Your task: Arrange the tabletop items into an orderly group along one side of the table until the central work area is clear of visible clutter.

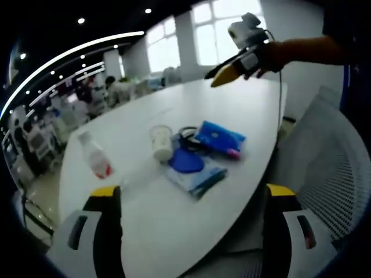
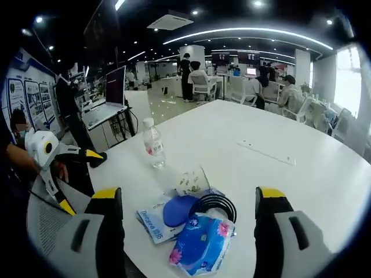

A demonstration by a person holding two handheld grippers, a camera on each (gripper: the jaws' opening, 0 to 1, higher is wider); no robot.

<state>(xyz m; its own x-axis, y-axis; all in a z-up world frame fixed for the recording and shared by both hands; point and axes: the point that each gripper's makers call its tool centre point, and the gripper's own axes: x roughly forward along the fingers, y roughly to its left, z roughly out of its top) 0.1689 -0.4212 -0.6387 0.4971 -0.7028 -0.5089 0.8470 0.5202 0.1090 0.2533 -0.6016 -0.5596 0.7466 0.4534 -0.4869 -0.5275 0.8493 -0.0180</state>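
Note:
A cluster of items lies on the white table (image 1: 191, 98) near its edge. It holds a tipped paper cup (image 1: 162, 142), a blue disc (image 1: 186, 161), a black cable coil (image 1: 188, 135), a blue tissue pack (image 1: 219, 138) and a flat wipes packet (image 1: 197, 178). A water bottle (image 1: 94, 155) stands apart to the left. My left gripper (image 1: 191, 231) is open, short of the cluster. My right gripper (image 2: 188, 231) is open too, hovering over the tissue pack (image 2: 203, 243), disc (image 2: 179, 209), cable (image 2: 215, 204), cup (image 2: 191, 180) and wipes packet (image 2: 152, 225). The bottle (image 2: 153, 143) stands beyond.
A white mesh chair (image 1: 336, 174) sits by the table edge. A hand holds the right gripper (image 1: 229, 70) above the far side of the table. The left gripper (image 2: 80, 180) shows beside a chair back (image 2: 43, 229). Desks, monitors and people fill the office behind.

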